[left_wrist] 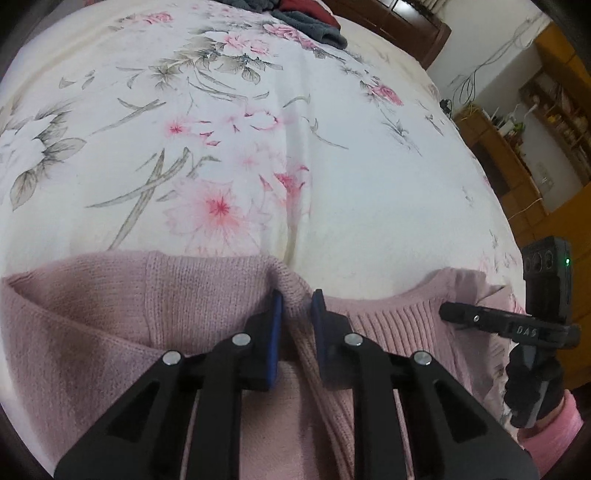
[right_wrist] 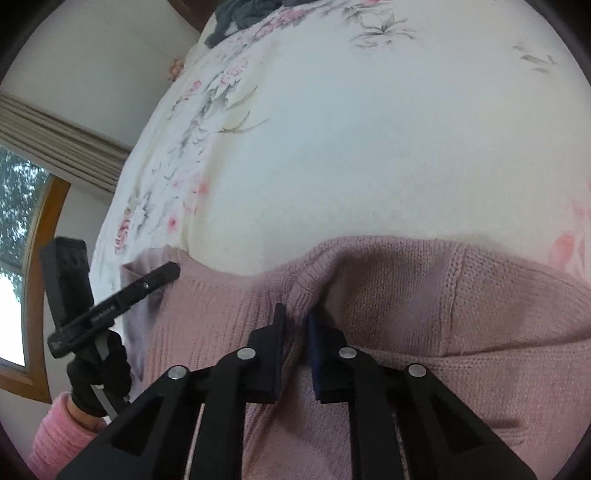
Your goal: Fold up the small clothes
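A pink knit sweater [left_wrist: 110,314] lies across the near part of a floral bedsheet [left_wrist: 221,129]. My left gripper [left_wrist: 296,301] is shut on a bunched fold of the sweater's top edge, which sticks up between the blue pads. In the right wrist view the same sweater [right_wrist: 443,306] fills the lower frame, and my right gripper [right_wrist: 296,314] is shut on another pinched ridge of its edge. The right gripper [left_wrist: 454,312] shows from the side at the right of the left view; the left gripper [right_wrist: 168,273] shows at the left of the right view.
Dark grey and red clothes [left_wrist: 314,18] are piled at the far end of the bed. Wooden shelving [left_wrist: 535,122] stands to the right of the bed. A window [right_wrist: 14,258] with a wooden frame is on the left. Pink sleeves [right_wrist: 62,435] cover the person's wrists.
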A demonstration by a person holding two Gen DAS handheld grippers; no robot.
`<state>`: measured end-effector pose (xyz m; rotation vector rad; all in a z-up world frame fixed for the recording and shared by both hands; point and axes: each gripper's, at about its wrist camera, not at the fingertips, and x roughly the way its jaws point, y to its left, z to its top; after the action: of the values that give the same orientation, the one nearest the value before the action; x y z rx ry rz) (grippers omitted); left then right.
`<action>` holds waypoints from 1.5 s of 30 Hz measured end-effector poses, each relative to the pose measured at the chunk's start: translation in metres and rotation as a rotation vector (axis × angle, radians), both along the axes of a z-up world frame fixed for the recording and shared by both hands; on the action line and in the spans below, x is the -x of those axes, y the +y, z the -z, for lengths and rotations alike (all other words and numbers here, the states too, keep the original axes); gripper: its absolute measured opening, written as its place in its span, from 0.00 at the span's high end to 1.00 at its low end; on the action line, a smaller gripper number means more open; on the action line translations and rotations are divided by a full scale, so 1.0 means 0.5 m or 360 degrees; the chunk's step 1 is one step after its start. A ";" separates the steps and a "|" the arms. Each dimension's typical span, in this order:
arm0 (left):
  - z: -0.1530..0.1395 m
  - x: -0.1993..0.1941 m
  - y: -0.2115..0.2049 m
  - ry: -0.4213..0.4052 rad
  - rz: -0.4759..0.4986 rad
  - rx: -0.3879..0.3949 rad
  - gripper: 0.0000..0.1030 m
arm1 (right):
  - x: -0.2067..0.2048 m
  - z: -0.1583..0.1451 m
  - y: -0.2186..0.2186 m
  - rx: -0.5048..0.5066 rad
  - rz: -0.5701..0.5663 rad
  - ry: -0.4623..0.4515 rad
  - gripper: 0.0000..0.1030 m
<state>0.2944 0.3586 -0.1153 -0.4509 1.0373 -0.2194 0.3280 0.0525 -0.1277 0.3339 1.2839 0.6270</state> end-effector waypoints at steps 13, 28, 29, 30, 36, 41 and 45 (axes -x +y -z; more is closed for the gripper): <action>-0.070 0.195 -0.103 -0.0139 0.0235 -0.0197 0.73 | 0.169 -0.026 0.014 0.0028 -0.0151 0.0117 0.62; 0.001 0.188 -0.113 0.0006 0.0308 -0.0326 0.74 | 0.187 0.007 -0.029 0.0012 -0.0117 0.0126 0.90; 0.002 0.187 -0.111 0.0011 0.0302 -0.0311 0.74 | 0.188 0.008 -0.031 0.0013 -0.0117 0.0118 0.90; 0.004 0.187 -0.108 0.0014 0.0295 -0.0297 0.74 | 0.190 0.009 -0.029 0.0013 -0.0111 0.0113 0.90; 0.003 0.197 -0.103 0.0002 0.0176 -0.0241 0.75 | 0.198 0.009 -0.024 0.0033 -0.0101 0.0035 0.89; -0.044 0.299 -0.103 0.0024 0.0025 -0.0249 0.57 | 0.284 -0.054 -0.061 0.0006 0.0059 -0.0088 0.74; -0.094 0.442 -0.095 0.0020 0.0004 -0.0339 0.50 | 0.427 -0.118 -0.111 0.0098 0.0076 -0.0205 0.70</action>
<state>0.0735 0.3111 -0.0681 -0.2584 1.0607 -0.1070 0.1145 -0.0031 -0.0688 0.2684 1.1664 0.5585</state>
